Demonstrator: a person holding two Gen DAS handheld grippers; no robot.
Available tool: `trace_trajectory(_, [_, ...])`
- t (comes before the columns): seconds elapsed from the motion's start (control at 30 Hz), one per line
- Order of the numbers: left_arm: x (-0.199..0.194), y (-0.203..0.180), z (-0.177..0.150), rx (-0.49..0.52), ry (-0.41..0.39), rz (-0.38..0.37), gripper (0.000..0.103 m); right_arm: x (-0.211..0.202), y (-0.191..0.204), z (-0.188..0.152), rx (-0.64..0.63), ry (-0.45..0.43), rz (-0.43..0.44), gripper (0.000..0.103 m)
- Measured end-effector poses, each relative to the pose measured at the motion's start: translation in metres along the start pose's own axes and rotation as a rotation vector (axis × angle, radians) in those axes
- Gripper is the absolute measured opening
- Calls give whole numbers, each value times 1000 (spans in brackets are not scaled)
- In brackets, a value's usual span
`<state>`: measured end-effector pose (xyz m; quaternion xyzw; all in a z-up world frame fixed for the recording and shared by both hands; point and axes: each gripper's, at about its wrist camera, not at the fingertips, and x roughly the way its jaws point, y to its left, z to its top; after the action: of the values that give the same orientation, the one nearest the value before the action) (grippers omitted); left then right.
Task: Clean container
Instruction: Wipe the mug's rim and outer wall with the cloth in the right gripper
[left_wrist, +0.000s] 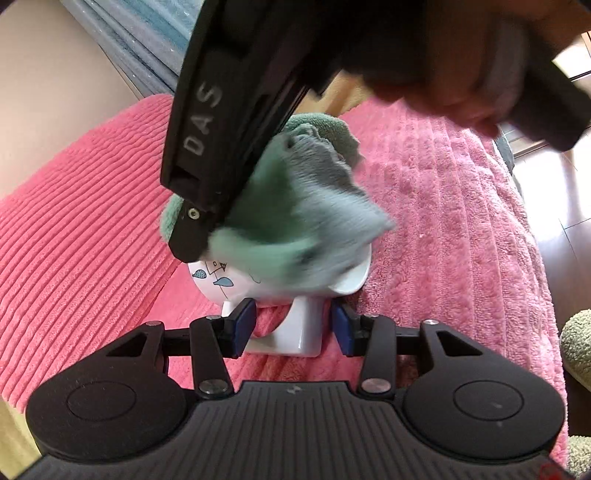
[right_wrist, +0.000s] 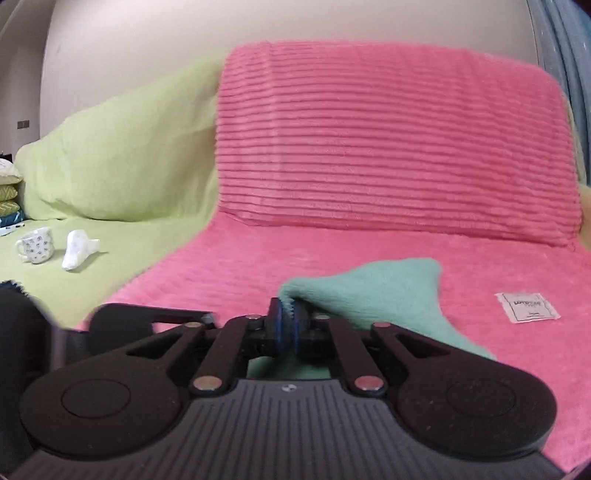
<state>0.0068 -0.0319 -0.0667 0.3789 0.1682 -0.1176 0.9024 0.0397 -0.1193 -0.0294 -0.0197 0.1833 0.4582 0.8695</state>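
A white mug (left_wrist: 236, 286) with blue drop prints lies tilted over the pink blanket, its mouth turned away from me. My left gripper (left_wrist: 293, 328) is shut on the mug's handle (left_wrist: 308, 326), a blue pad on each side. From above, my right gripper (left_wrist: 197, 240) presses a mint-green cloth (left_wrist: 295, 206) over the mug's mouth; the cloth is blurred and hides the inside. In the right wrist view the right gripper (right_wrist: 288, 325) is shut on the cloth (right_wrist: 388, 295), which drapes to the right. The mug is hidden there.
A person's hand (left_wrist: 443, 66) holds the right gripper. A pink ribbed cushion (right_wrist: 388, 140) stands behind on the pink blanket (right_wrist: 240, 266), which carries a white label (right_wrist: 528, 308). On the green blanket (right_wrist: 122, 280) at left sit a second patterned mug (right_wrist: 37, 245) and a crumpled white thing (right_wrist: 79, 249).
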Motion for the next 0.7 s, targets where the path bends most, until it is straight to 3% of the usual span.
trace_trajectory(0.3, [8, -1, 5, -3, -1, -3, 49, 14, -87, -8, 446, -107, -34, 2])
trace_trajectory(0.5, [13, -1, 9, -15, 2, -9, 49, 20, -110, -30, 538, -46, -76, 4])
trace_trajectory(0.7, [14, -6, 9, -18, 7, -9, 49, 19, -118, -45, 614, 13, -57, 3])
